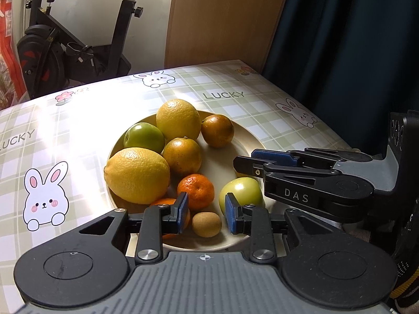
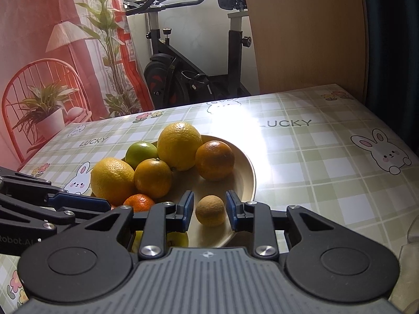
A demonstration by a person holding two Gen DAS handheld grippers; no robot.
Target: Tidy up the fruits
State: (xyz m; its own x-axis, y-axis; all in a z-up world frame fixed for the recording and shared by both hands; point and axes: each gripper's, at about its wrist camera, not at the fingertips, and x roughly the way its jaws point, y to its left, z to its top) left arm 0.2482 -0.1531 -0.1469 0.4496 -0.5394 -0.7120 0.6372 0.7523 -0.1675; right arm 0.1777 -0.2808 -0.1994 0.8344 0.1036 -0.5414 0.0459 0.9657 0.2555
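Left wrist view: low, close behind the plate (image 1: 243, 146) of fruit, facing across the table (image 1: 78, 120) toward an exercise bike (image 1: 52, 52). Right wrist view: similarly near, angled from the right. Shared: plate, tablecloth, bike.

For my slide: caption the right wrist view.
Open right claw framing a small brown fruit on a plate of citrus.

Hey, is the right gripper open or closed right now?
Open: the right gripper has blue pads either side of the small brown fruit, with gaps showing.
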